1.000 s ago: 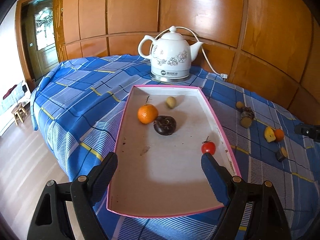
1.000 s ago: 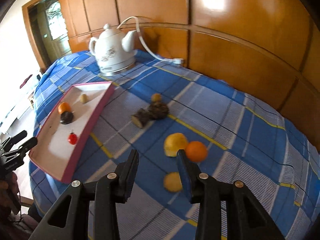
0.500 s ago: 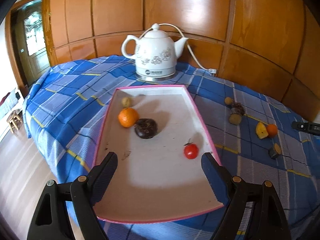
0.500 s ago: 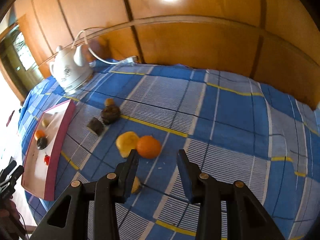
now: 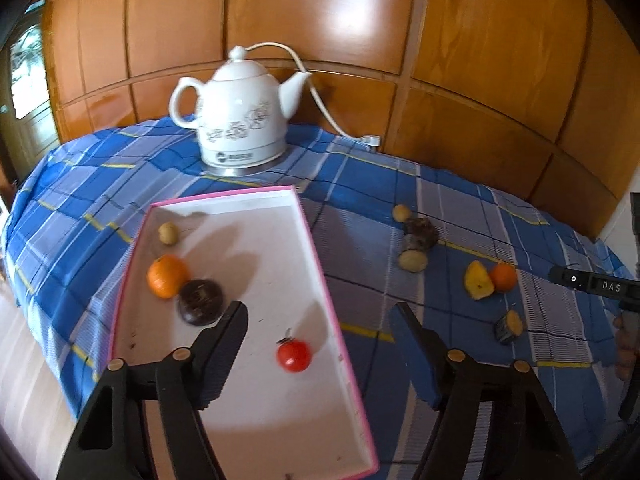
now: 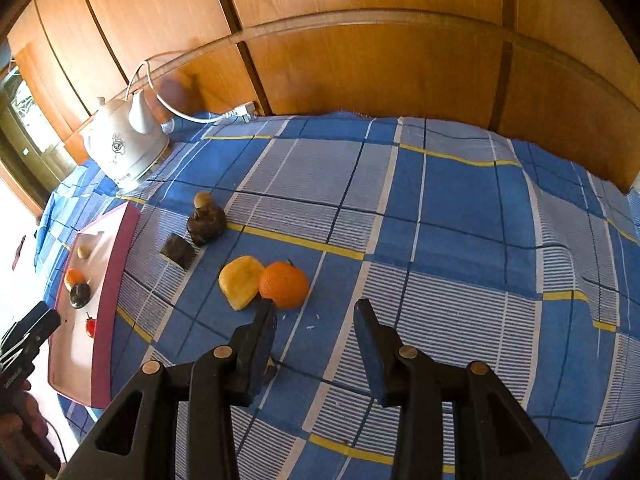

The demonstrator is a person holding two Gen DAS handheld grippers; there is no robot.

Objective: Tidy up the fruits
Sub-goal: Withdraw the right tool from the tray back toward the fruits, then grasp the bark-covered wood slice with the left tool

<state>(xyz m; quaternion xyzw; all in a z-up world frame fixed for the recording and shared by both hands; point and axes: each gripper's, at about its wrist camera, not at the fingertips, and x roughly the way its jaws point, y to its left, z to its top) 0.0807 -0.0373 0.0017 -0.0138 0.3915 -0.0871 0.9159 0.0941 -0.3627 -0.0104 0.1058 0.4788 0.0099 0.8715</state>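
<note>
A pink-rimmed white tray (image 5: 324, 280) (image 6: 114, 264) lies on the blue plaid cloth. It holds an orange (image 5: 167, 276), a dark round fruit (image 5: 200, 307), a small tan fruit (image 5: 168, 233) and a red tomato (image 5: 294, 355). On the cloth to the right lie an orange (image 6: 285, 285), a yellow fruit piece (image 6: 240, 282), a dark fruit (image 6: 207, 224), a cut dark piece (image 6: 178, 255) and a small tan fruit (image 6: 203, 200). My left gripper (image 5: 320, 324) is open and empty over the tray's right rim. My right gripper (image 6: 316, 316) is open and empty just right of the loose orange.
A white kettle (image 5: 240, 120) (image 6: 124, 144) with a white cord (image 5: 320, 96) stands at the back of the table, against wooden wall panels. A small cut piece (image 5: 508, 326) lies near the right gripper's body. The table edge drops off on the left.
My left gripper swung right, from over the tray's middle to its right rim. My right gripper moved forward and right, closer to the loose orange.
</note>
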